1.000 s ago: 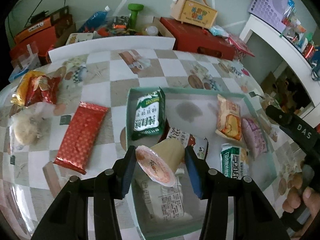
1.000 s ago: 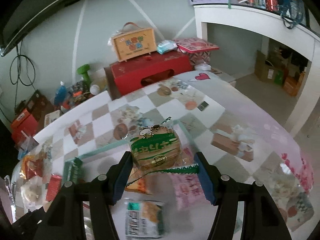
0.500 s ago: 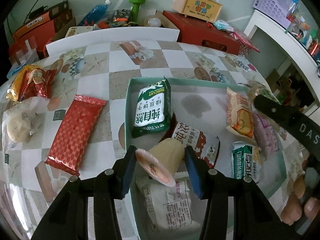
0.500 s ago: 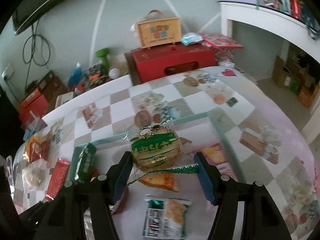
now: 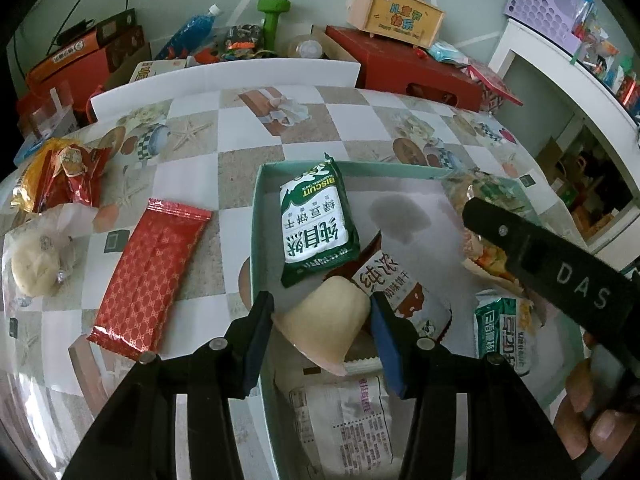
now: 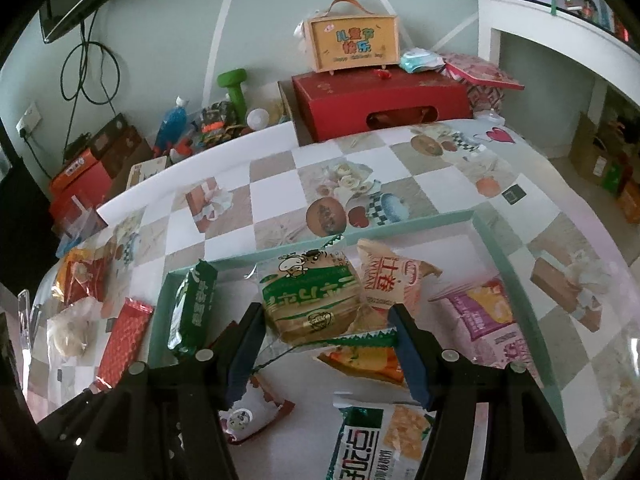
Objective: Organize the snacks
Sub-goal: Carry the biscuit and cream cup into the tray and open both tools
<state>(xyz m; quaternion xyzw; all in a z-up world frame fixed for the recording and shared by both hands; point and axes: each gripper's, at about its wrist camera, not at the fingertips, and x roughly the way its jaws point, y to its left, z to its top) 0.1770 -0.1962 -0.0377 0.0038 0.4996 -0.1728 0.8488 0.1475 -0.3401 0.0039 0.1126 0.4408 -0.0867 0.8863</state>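
Stocking step: the left claw (image 5: 320, 320) is gripping a pudding cup (image 5: 320, 326) over the tray (image 5: 256, 240); the right claw (image 6: 326, 338) is gripping a green bread packet (image 6: 310, 300) above the tray's middle. Next, probably lowering and releasing both. The tray is holding a green biscuit packet (image 5: 316, 224) and other packets; a red wafer packet (image 5: 150, 276) is waiting on the surface beside the tray's left edge.
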